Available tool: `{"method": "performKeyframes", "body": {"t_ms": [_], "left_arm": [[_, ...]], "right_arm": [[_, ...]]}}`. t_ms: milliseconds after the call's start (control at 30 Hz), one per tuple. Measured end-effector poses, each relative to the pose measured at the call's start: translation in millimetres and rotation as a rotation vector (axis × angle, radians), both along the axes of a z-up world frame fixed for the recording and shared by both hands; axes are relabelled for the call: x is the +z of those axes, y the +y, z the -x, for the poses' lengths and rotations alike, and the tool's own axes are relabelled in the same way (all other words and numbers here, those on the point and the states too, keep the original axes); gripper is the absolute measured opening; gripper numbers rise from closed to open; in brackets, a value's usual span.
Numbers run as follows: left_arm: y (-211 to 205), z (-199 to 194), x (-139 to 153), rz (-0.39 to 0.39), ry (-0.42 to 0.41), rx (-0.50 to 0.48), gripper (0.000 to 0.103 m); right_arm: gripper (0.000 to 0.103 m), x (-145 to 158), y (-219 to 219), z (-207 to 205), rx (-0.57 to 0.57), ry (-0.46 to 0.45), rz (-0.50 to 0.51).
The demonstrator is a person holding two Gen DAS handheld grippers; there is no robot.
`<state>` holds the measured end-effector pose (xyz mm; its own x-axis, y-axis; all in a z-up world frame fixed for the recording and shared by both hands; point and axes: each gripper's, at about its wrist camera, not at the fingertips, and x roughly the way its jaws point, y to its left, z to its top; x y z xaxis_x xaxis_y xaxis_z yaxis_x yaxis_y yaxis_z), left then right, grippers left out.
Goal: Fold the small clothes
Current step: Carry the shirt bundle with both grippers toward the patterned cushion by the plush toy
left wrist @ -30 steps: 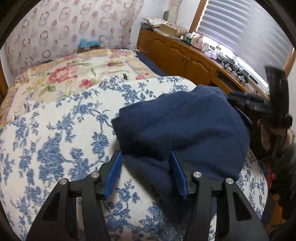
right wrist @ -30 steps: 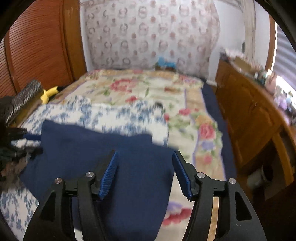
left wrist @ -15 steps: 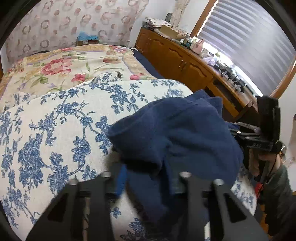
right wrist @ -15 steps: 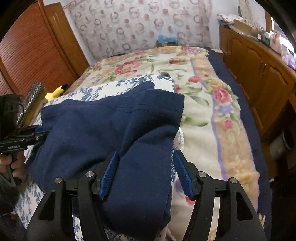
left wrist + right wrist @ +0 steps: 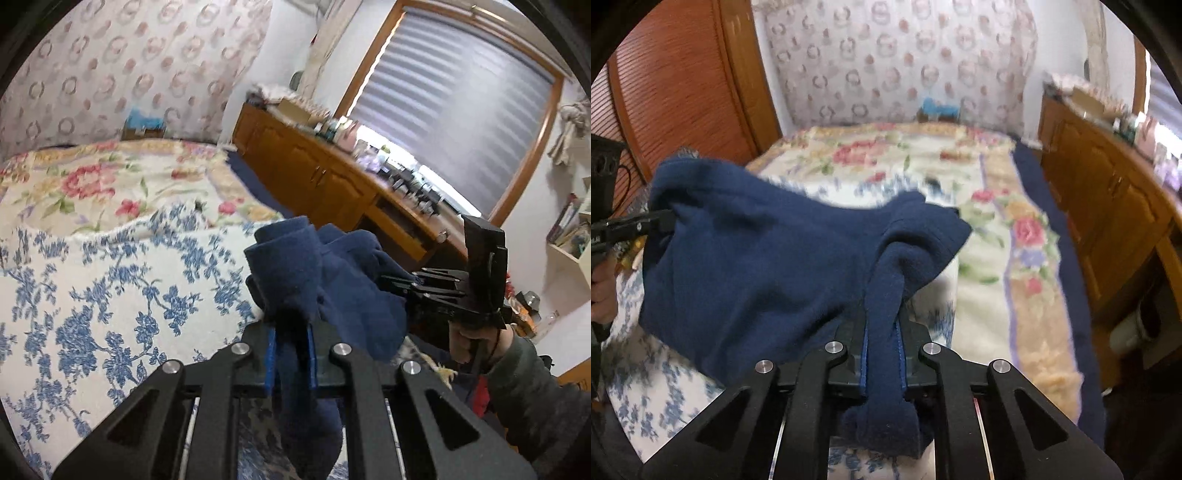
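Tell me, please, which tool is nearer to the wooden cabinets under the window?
Right. The right tool grips the navy garment on the bed's cabinet side, beside the wooden cabinets; the left tool holds the opposite end, across the bed.

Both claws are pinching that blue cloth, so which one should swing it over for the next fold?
Probably the right claw: the navy garment spreads wide beside it, while the left claw holds a tight bunch.

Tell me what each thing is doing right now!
Dark navy fleece garment: lifted and bunched, gripped at two ends.
Left tool: shut on the garment.
Right tool: shut on the garment.
Blue-flowered white quilt: spread flat over the bed.
Grey window blind: lowered.
Wooden cabinet doors: closed.
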<state>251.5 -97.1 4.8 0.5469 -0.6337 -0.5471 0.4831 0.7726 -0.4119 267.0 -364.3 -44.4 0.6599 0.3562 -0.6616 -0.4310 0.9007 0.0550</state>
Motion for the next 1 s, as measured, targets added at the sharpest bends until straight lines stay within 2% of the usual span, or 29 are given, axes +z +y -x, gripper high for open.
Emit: {"method": "performKeyframes", "body": {"t_ms": [300,433,533,767,1000], "left_arm": [[69,43,52,0.044,-0.137,0.077,0.009],[122,62,67,0.032,-0.189,0.170,0.009],[164,76,77,0.015,-0.222,0.251,0.009],[248,95,80,-0.010,-0.266,0.414,0.009],[300,110,63,-0.007,-0.285,0.529,0.009]], "right_arm": [[0.008,61,57,20,0.082,-0.156,0.045],[0.008,82,108,16,0.161,-0.208,0.052],[0.008,100,161,10,0.242,-0.255,0.060],[0.008,127,279,-13,0.380,-0.339,0.090],[0.008,130,384,-26,0.493,-0.372,0.135]]}}
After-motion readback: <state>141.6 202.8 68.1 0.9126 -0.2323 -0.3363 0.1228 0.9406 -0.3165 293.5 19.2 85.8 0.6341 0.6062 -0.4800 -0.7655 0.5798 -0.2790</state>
